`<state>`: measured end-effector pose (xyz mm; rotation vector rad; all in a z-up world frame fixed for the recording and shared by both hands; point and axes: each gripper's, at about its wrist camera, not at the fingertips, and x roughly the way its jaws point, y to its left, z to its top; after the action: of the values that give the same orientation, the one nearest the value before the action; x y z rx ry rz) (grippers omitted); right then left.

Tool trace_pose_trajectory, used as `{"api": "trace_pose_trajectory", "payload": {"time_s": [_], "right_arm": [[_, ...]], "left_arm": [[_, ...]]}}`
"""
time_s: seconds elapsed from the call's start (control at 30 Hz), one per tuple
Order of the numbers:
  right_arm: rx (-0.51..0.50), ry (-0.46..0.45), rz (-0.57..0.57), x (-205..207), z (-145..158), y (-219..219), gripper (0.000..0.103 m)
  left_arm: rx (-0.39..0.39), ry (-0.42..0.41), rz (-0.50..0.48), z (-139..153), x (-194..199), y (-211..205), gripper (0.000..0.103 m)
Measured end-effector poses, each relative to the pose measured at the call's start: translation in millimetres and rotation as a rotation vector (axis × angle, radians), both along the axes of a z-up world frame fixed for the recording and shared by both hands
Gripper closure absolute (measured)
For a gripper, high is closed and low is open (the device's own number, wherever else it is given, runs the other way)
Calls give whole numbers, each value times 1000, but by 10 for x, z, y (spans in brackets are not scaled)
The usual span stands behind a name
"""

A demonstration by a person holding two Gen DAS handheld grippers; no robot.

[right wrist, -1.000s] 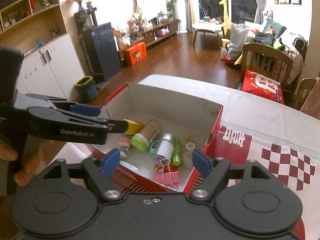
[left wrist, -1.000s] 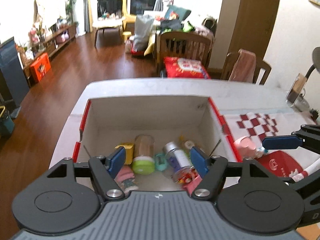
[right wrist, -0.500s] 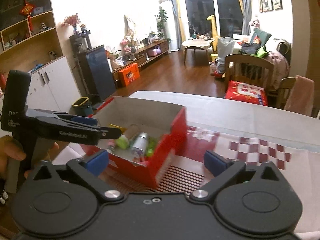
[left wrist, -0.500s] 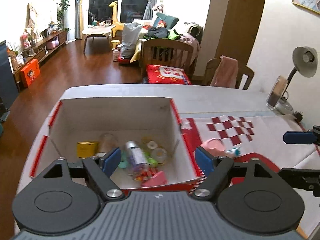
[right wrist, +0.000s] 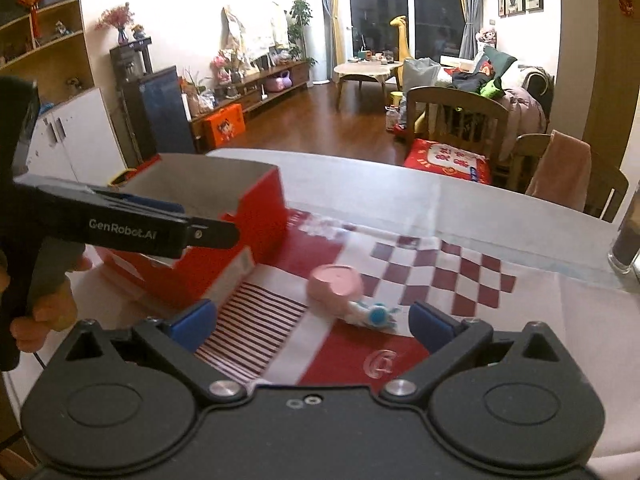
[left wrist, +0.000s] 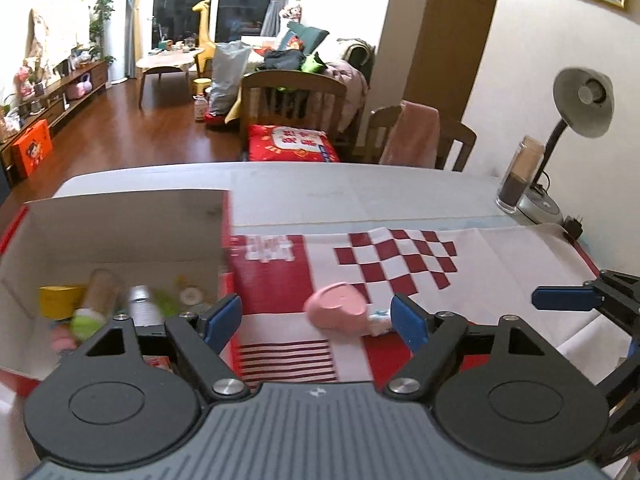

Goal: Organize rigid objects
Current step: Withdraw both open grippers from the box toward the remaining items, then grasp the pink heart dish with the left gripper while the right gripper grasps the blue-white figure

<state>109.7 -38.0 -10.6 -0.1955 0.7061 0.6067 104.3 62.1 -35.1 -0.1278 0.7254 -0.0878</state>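
A pink round container (left wrist: pixel 336 312) (right wrist: pixel 336 280) lies on its side on the red and white cloth, with a small white and blue toy (right wrist: pixel 374 314) touching it. My left gripper (left wrist: pixel 316 316) is open just short of the pink container, nothing between its pads. My right gripper (right wrist: pixel 312 318) is wide open, also facing the container and toy from close by. The red cardboard box (left wrist: pixel 120 220) (right wrist: pixel 256 208) stands to the left. It holds a yellow box (left wrist: pixel 60 300), a green-capped bottle (left wrist: pixel 94 304) and other small items, blurred.
The patterned cloth (left wrist: pixel 400 260) covers the near part of the white table. A desk lamp (left wrist: pixel 580 108) and a glass jar (left wrist: pixel 518 176) stand at the far right corner. Wooden chairs (right wrist: pixel 456 120) sit behind the table's far edge. A hand (right wrist: pixel 44 308) holds the left gripper's handle.
Both grippers have swung right, away from above the box, to the cloth. The pink container now lies straight ahead of them. The right jaws have widened.
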Motion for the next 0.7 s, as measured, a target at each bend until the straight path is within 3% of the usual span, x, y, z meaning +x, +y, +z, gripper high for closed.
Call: {"api": "trace_pose_trajectory", "payload": {"time_s": [0.33, 0.7], "right_arm": [[-76, 0, 80, 287, -412, -60, 1], [-160, 7, 172, 687, -793, 72, 3]], "left_arm": [[26, 91, -31, -424, 467, -536, 22], [61, 160, 21, -838, 943, -567, 22]]}}
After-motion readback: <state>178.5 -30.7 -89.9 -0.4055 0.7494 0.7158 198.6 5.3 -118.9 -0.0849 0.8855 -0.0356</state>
